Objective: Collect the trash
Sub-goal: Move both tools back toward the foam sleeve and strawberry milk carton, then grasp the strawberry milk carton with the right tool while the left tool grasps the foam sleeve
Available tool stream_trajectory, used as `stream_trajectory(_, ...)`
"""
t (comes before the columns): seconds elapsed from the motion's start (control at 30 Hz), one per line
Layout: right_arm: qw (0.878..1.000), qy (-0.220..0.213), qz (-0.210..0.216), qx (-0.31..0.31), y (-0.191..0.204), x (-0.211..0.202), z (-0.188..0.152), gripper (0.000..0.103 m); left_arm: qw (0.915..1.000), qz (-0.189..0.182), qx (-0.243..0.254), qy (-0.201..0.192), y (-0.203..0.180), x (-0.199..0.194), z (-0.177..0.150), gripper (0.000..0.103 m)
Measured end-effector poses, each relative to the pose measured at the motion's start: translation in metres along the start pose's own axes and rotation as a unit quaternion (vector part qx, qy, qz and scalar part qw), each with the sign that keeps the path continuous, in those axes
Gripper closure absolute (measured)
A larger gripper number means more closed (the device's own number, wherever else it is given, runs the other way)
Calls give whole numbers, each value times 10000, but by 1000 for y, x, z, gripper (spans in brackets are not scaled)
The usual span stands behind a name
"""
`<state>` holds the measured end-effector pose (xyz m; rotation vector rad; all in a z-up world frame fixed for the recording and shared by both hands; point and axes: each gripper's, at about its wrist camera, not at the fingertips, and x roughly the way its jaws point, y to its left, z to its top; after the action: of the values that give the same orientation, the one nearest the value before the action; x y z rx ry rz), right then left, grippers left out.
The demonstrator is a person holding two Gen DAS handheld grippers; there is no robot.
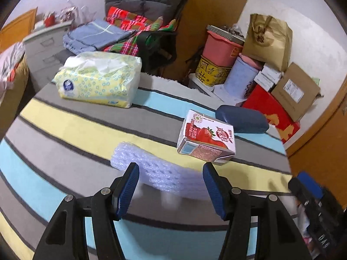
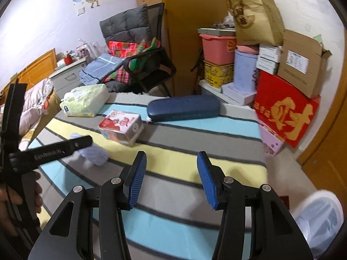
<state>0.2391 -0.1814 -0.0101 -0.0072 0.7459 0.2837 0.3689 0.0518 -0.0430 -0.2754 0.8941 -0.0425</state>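
Observation:
A crumpled piece of pale bubble wrap [image 1: 156, 169] lies on the striped cloth [image 1: 65, 130]. My left gripper [image 1: 170, 173] hangs just over its near edge, open, with the pads apart from the wrap on both sides. A strawberry milk carton [image 1: 206, 138] lies on its side beyond the right finger. My right gripper [image 2: 171, 164] is open above the cloth with nothing between its fingers. In the right wrist view the carton [image 2: 121, 127] lies ahead to the left. The bubble wrap [image 2: 95, 151] sits partly under the left gripper's black frame [image 2: 54, 149], which a hand [image 2: 13, 195] holds.
A dark blue case [image 2: 184, 108] and a yellow tissue pack [image 1: 97, 80] rest at the far side of the cloth. A white lined bin [image 2: 318, 221] stands on the floor at lower right. Stacked boxes [image 2: 286, 117], a paper bag and a chair with blankets [image 2: 134, 65] crowd the back.

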Motion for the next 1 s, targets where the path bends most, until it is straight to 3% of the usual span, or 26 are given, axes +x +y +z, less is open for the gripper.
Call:
stream_trajectory(0.13,9998,3,196,24,3,11,14,53,9989,-210,0,419,5,11,-7,42)
stream_trajectory(0.37,9965,82,732,-403,22,35,33,52,9986,-111,305,410,26,-1,-5,41)
stream_trajectory(0.57,9925,246,1067,-535,34,56,39,45,9984,7,190,536,61,-4,-2,41)
stream_trajectory(0.7,9889,277,1277,-705,43,66,47,42,9988,-259,-169,377,79,-14,1,43)
stream_trajectory(0.8,9836,477,1480,-912,51,75,50,42,9994,-217,-49,261,77,-19,6,43)
stream_trajectory(1.0,9732,636,1355,-1745,60,74,40,42,9993,-232,-210,191,79,-14,15,42)
